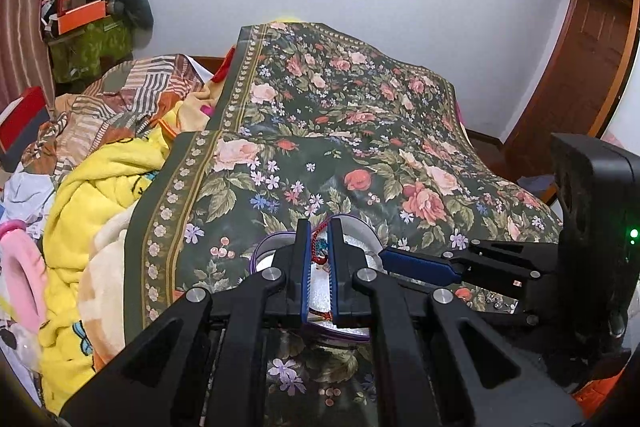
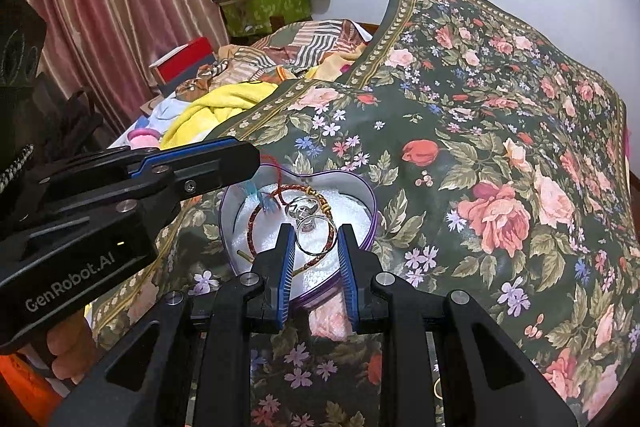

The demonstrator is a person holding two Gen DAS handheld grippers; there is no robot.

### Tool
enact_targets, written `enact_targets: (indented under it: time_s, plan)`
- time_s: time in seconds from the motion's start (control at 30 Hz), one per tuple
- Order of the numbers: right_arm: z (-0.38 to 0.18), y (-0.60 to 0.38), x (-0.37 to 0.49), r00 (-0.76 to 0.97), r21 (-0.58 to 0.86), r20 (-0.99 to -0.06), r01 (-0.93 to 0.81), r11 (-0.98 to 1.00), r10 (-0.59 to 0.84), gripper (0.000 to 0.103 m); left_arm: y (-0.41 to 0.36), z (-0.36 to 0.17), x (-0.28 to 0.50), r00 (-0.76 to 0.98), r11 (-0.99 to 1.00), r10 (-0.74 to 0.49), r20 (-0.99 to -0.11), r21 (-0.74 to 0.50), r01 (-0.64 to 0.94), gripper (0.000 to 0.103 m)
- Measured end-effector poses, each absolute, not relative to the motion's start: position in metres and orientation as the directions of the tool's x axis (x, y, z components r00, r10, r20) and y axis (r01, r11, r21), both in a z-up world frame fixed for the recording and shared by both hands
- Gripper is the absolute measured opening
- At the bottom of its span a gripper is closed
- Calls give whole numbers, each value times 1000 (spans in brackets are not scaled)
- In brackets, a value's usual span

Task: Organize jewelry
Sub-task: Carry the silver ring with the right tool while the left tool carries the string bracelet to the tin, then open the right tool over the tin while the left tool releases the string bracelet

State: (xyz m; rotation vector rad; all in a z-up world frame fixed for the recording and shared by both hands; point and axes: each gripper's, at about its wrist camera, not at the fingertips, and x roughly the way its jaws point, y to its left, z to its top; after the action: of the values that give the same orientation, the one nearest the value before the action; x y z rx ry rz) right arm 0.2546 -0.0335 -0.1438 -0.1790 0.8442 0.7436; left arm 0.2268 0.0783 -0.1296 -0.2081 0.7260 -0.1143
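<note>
One red cord bracelet [image 1: 320,247] (hanging vertically) in left gripper [image 1: 320,227].

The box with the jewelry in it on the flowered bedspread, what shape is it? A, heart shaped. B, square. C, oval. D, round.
A: in the right wrist view the box has a purple rim with two rounded lobes narrowing to a point, a heart outline, and the silver ring and red cord bracelet lie on its white lining.
</note>
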Motion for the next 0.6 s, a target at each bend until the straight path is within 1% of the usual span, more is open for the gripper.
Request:
enact_targets:
  time_s: [0.13,0.2,0.27,0.3,0.53,0.6]
  plan:
    - [-145,-32,256,425,127,-744,-668,733,515,20,81,-131,228,738,969,-176,-651,-245,15,6]
    - [-145,-31,256,426,120,-748,-668,734,510,23,83,-132,227,735,967,-182,-653,-256,12,6]
    - [-143,-32,255,433,116,-744,-666,737,508,29,83,-131,226,734,967,-178,-656,-253,9,6]
    - [-142,-33,255,438,115,-741,-665,738,509,31,83,-130,226,734,968,-176,-656,-250,8,6]
    - [-125,-44,252,473,117,-714,-648,753,517,31,81,-116,218,748,976,-153,-646,-217,12,6]
    - [-118,-51,251,492,113,-702,-638,762,515,31,79,-111,215,754,978,-147,-640,-208,14,8]
